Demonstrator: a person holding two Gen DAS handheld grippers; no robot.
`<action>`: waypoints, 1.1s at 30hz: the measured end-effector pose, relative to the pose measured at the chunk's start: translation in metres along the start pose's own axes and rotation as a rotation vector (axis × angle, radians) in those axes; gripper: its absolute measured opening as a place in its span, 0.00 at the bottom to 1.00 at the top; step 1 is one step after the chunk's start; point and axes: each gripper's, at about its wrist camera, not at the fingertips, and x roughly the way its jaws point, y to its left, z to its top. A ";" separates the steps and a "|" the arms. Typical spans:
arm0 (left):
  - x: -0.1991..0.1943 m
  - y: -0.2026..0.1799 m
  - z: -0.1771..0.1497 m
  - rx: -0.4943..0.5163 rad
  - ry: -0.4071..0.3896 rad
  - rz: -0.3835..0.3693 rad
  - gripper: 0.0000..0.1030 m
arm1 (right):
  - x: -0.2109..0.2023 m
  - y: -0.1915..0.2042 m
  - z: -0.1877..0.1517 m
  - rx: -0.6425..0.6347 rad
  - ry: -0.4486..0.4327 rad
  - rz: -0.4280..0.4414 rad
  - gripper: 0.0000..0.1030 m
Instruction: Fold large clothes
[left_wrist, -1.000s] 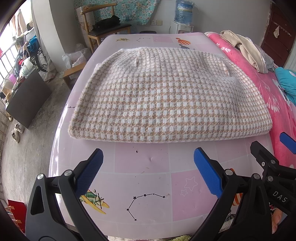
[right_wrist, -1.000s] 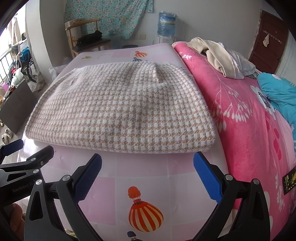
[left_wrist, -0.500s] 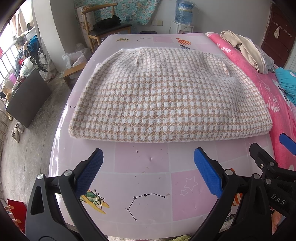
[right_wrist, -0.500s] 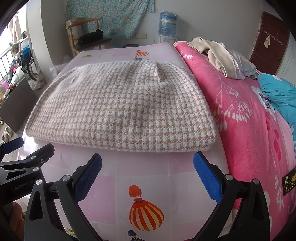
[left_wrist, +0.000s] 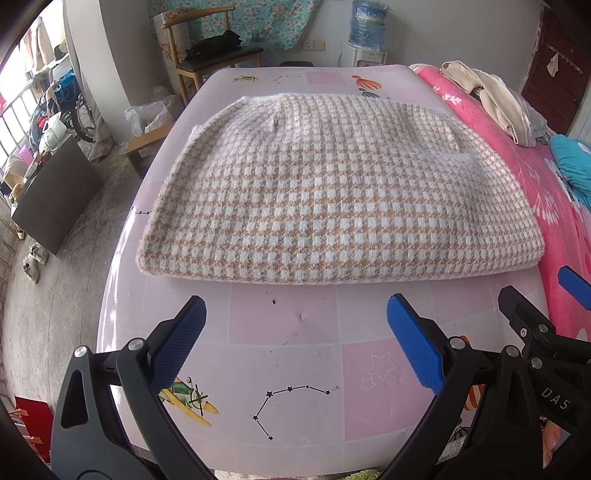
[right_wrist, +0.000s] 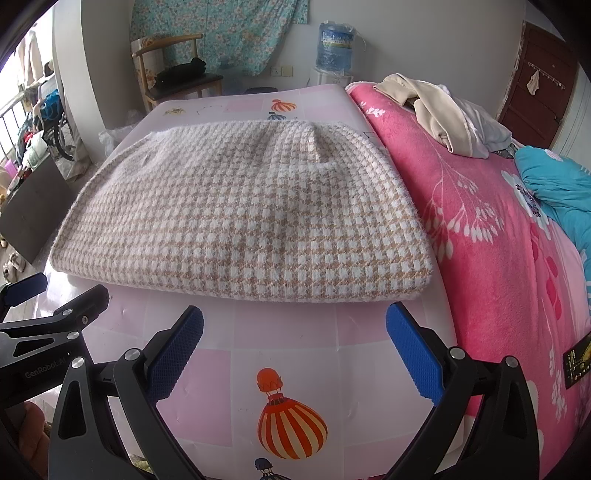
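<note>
"DAS" on right gripper (left_wrist: 554, 295), "GenRobot.AI" on left gripper (right_wrist: 55, 295)

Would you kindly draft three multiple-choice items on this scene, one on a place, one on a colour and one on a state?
1. Where does the folded checked garment lie?
A. on the pink patterned mat
B. on the wooden chair
C. on the floor

2. What colour are the pads of the left tongs?
A. red
B. blue
C. green

3. How do the right tongs stand?
A. shut on the garment
B. shut on nothing
C. open, holding nothing

Key: 1 A, the garment rests flat on the mat, beside the pink blanket. 2 B, both pads show blue. 3 C, the jaws are spread wide, short of the garment's near edge.
</note>
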 end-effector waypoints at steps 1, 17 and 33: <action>0.000 0.000 0.000 -0.001 -0.001 0.000 0.92 | 0.000 0.000 0.000 0.000 0.000 0.000 0.94; 0.001 0.001 0.000 -0.001 -0.002 0.004 0.92 | 0.000 -0.001 0.000 -0.002 0.000 -0.001 0.94; -0.001 0.000 0.001 -0.004 -0.006 0.006 0.92 | -0.002 0.000 0.003 -0.006 -0.003 0.000 0.94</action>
